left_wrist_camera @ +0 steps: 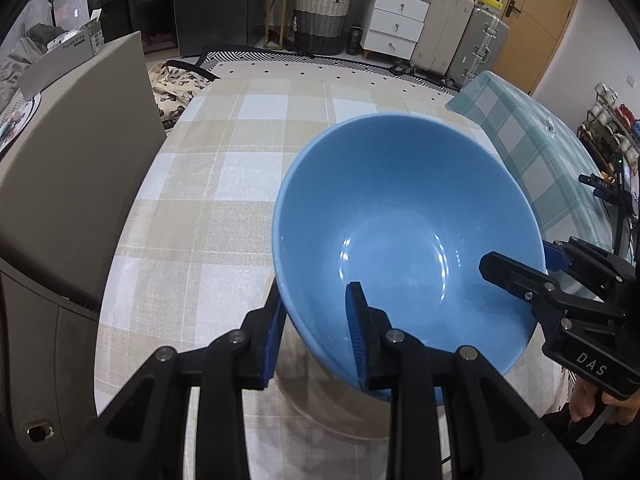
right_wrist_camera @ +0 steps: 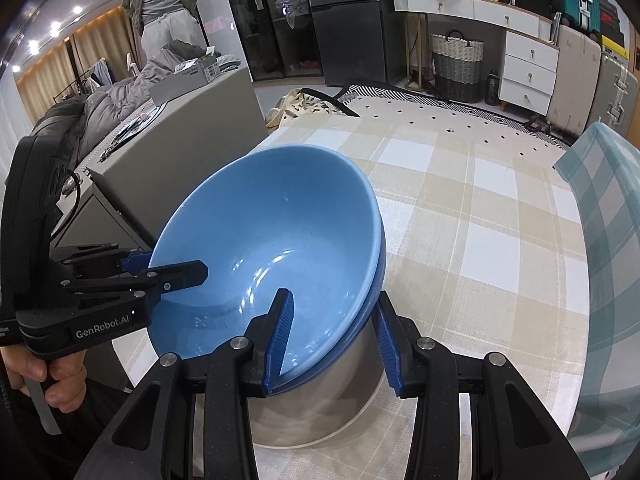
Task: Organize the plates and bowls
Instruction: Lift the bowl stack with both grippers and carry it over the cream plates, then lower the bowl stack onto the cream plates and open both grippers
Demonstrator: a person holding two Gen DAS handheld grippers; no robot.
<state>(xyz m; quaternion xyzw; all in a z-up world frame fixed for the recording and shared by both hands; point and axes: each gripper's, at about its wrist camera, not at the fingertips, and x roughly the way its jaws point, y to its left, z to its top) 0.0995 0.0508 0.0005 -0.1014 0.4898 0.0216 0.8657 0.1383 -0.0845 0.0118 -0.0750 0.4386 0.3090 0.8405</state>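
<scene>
Both tongs, the left tongs and the right tongs, are pinching the rim of the round, shiny blue bowl, holding it tilted over a grey metal pot on the checked desk at 6 o'clock, so they should be lowering it slowly and level.
</scene>
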